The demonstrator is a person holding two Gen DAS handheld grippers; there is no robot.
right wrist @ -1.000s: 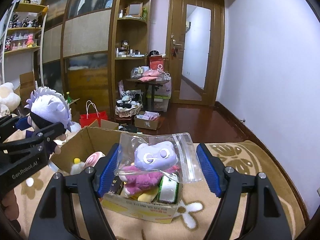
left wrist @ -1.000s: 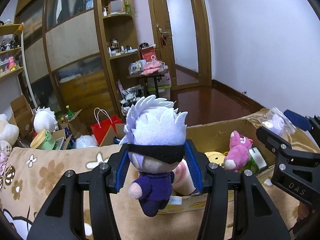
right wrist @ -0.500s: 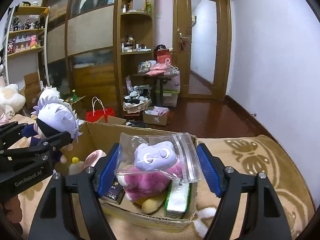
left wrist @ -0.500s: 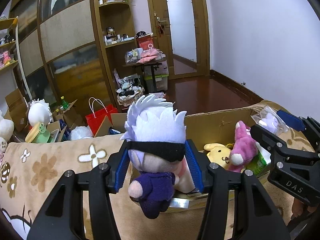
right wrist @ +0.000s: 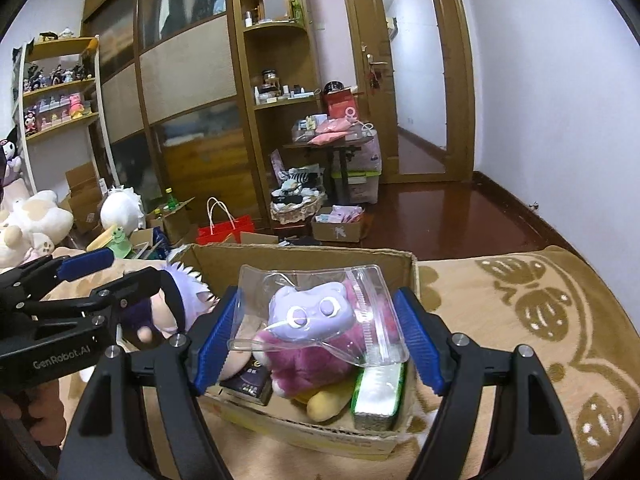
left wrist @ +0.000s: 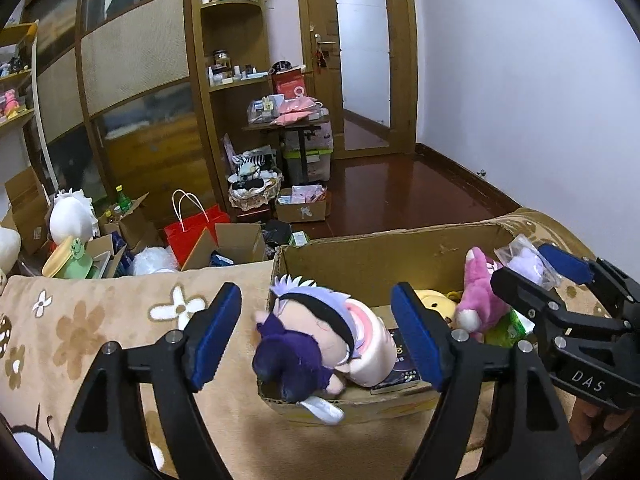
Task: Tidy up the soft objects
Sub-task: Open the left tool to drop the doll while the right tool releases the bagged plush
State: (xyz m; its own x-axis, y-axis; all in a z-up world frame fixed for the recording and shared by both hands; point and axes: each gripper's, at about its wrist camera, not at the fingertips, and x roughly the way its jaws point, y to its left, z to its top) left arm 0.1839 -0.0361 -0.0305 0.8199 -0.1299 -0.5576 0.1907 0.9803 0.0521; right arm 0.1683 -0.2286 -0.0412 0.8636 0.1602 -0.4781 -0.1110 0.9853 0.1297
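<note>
The lower part of the white-haired doll (left wrist: pixel 304 344) is out of focus, and a blurred white tag (left wrist: pixel 322 410) lies over the cardboard box (left wrist: pixel 384 260) front edge. The yellow plush (left wrist: pixel 434 304) is mostly covered by the left gripper (left wrist: pixel 316 334) finger and the pink plush (left wrist: pixel 478 300).

In the right wrist view the clear bag (right wrist: pixel 320 312) covers most of the pink plush under it, so its shape is not clear there. The print on the dark packet (right wrist: pixel 250 378) is too small to read.

Whether the right gripper (right wrist: pixel 318 340) pads press the bag I cannot tell. The small figures (right wrist: pixel 56 74) on the shelf are too small to identify. A plush (right wrist: pixel 10 160) is cut by the left edge.
</note>
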